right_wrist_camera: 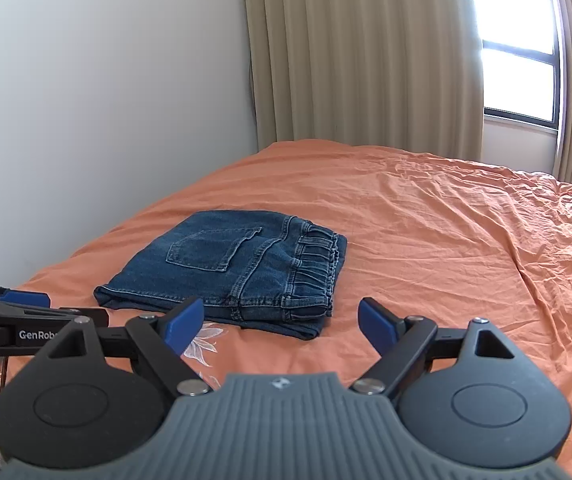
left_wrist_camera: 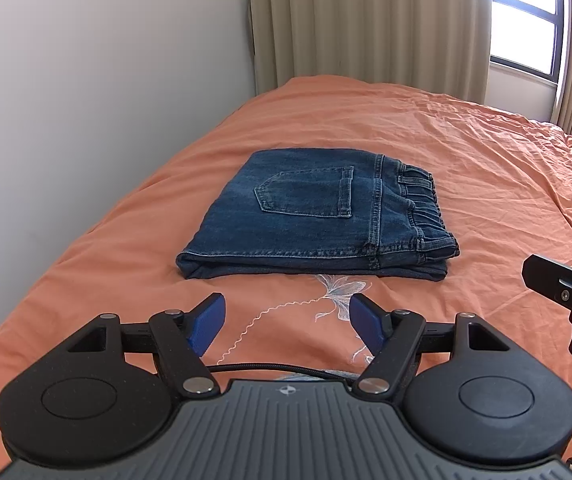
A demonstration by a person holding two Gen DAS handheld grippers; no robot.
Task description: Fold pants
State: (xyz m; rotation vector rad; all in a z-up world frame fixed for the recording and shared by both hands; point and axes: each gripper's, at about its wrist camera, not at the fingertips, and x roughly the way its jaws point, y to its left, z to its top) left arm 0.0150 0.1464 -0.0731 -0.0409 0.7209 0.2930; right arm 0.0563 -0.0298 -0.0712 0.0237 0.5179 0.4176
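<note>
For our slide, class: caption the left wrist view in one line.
Folded jeans lie on the orange bedspread; the left gripper, fingers open and empty, hovers before them.

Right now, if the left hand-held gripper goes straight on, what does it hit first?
Probably the orange bedspread, just short of the folded jeans. The open left hand-held gripper tilts downward; depth unclear.

Folded pants point(left_wrist_camera: 313, 216) on bed point(left_wrist_camera: 465, 152), wall point(left_wrist_camera: 86, 80) left.

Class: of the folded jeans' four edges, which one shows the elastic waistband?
The right-hand edge of the jeans: gathered elastic and belt loops run along it; the others are plain folds or seams.
</note>
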